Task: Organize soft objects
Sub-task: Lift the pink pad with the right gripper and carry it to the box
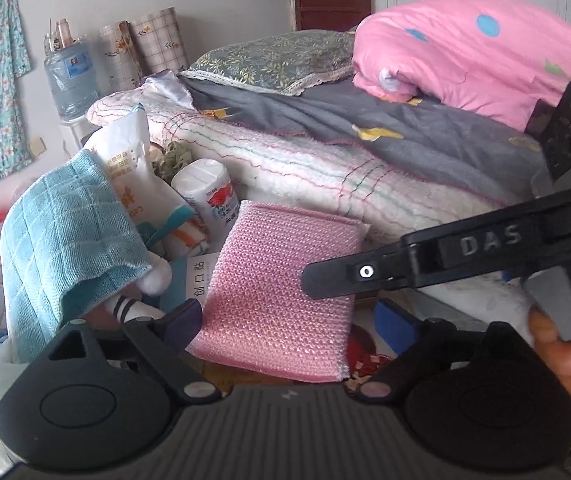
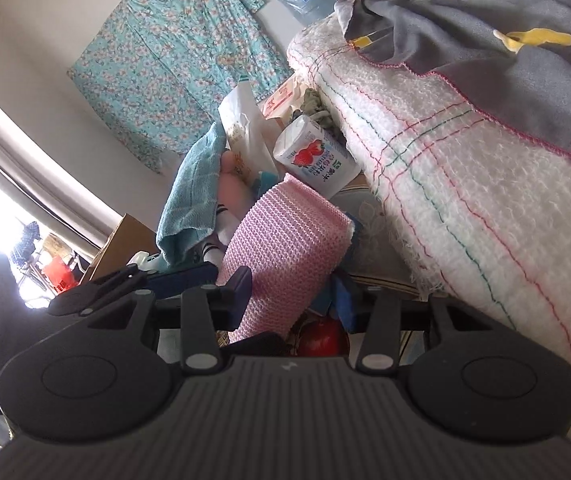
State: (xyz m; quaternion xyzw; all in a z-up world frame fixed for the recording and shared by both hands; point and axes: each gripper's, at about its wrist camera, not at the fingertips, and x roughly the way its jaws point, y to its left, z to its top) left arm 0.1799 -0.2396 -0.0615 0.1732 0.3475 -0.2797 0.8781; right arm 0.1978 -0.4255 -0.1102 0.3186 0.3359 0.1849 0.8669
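A pink sponge pad stands wedged in a crowded gap beside the bed, hemmed in by a blue towel, a tissue roll and a white bag. The left gripper stands wide open around the pad's lower end without pressing it; the right gripper is clamped on that same pad.
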